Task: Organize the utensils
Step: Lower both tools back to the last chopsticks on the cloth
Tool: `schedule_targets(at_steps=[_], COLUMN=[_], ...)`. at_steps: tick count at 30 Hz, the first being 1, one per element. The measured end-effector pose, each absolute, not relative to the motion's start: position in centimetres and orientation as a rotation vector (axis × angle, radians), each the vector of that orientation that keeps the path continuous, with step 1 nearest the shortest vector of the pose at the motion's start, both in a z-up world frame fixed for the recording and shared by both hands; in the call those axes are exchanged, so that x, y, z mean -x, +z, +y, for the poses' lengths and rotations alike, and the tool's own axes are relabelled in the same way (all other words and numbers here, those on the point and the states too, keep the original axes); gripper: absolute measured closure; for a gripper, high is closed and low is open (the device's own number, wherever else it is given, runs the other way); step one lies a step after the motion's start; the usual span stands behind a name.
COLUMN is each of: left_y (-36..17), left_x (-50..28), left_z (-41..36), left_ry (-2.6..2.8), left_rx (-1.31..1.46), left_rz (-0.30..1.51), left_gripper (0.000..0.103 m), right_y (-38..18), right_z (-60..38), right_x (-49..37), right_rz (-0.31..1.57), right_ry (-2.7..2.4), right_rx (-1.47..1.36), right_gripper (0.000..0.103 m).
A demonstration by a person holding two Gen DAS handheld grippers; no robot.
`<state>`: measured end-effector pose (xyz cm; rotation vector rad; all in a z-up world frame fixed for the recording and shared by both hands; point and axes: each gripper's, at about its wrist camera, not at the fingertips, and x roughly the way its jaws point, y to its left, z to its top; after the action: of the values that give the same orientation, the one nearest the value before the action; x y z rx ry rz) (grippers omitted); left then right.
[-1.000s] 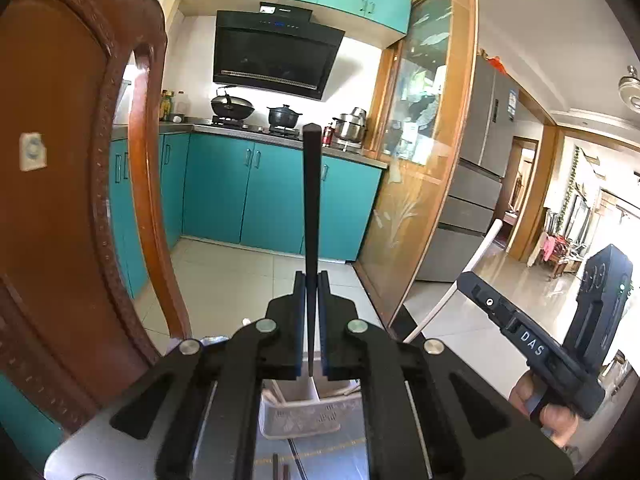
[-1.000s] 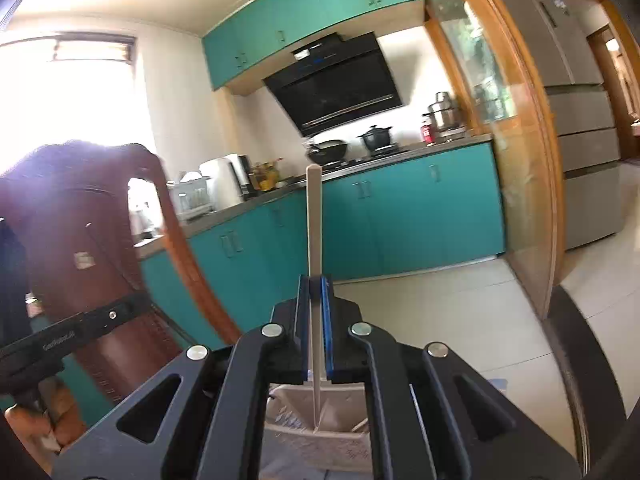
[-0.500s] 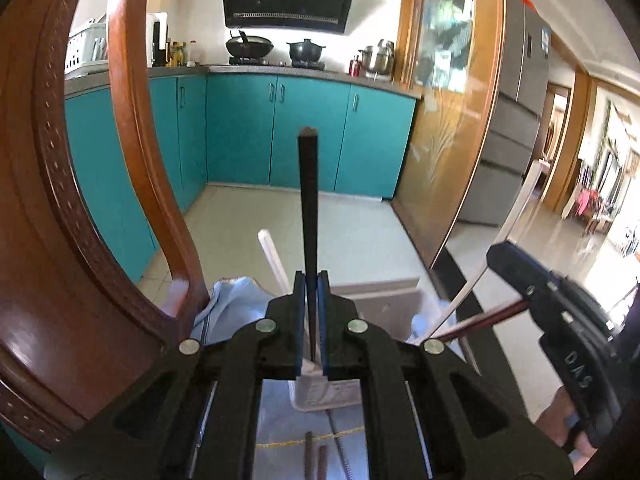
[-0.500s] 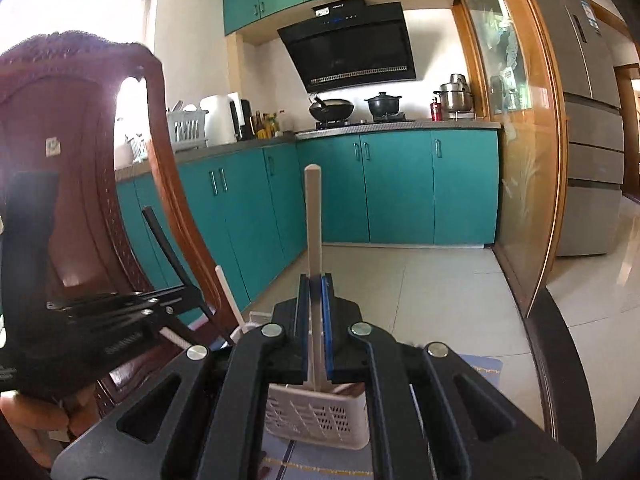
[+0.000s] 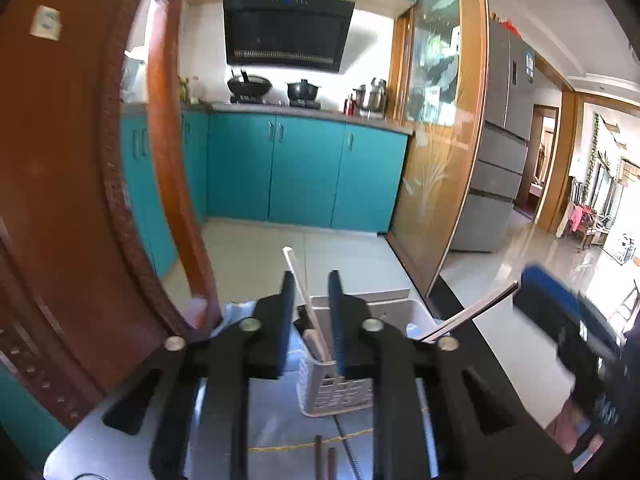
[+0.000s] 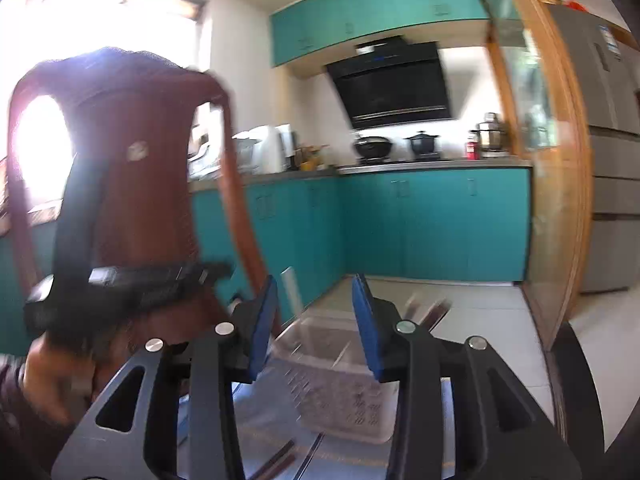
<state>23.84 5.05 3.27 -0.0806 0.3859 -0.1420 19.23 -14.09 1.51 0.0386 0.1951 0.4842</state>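
A white slotted utensil basket (image 5: 352,392) stands on the grey table just beyond my left gripper (image 5: 311,316), which is open and empty. A white chopstick (image 5: 298,280) and a dark utensil stand in the basket. A second white chopstick (image 5: 472,314) leans out over its right rim. My right gripper (image 6: 316,320) is open and empty above the same basket (image 6: 340,392), which looks blurred. The other gripper shows at the right of the left wrist view (image 5: 568,320) and at the left of the right wrist view (image 6: 132,284).
A carved brown wooden chair back (image 5: 72,184) rises close on the left and shows in the right wrist view (image 6: 132,184). Dark chopsticks (image 5: 324,456) lie on the table (image 5: 272,424) in front of the basket. The dark table edge (image 5: 492,364) runs on the right.
Both grippers have opened and let go of their chopsticks, black on the left and white on the right. The chopsticks now rest in the basket. Both views have shifted.
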Motion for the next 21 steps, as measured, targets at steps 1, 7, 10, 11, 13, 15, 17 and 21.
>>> schedule_targets(at_steps=[1,7,10,11,13,15,17,21], left_y=[3.3,1.5,-0.3,-0.8,-2.4,-3.5,-4.3,-5.2], left_x=[-23.2,-20.6,-20.3,-20.4,-21.0,-21.6,-22.1,-22.1], left_z=[5.3,7.1,8.3,8.7,9.5,10.1,10.5,10.5], left_ry=[-0.135,-0.06,-0.011,0.007,0.057,0.071,0.071,0.08], left_rx=[0.075,0.04,0.044,0.053,0.076,0.093,0.105,0.088], left_rz=[0.372,0.353,0.412,0.44,0.524,0.592,0.647,0.692], left_gripper=[0.078,0.054,0.052,0.051,0.05,0.05,0.05,0.046], right_y=[0.7,-7.6,-12.2,-13.3,-14.5,-15.1,-15.5,-16.2], right_z=[-13.8,-10.5,-9.0,-8.8,-8.7,-8.8,-8.7,-7.2], right_x=[-18.8,-19.8,-21.3,-21.6,-22.2,-22.6,-23.1,-23.5], right_rz=[0.217,0.63,0.841,0.881,0.926,0.946,0.967,0.981], right_ry=[0.516,0.673,0.597,0.574,0.536,0.516,0.516,0.482], right_rx=[-0.027,0.071,0.118,0.115,0.111,0.09,0.054,0.055], right_gripper=[0.062,0.048,0.048,0.048,0.048,0.048,0.048,0.048])
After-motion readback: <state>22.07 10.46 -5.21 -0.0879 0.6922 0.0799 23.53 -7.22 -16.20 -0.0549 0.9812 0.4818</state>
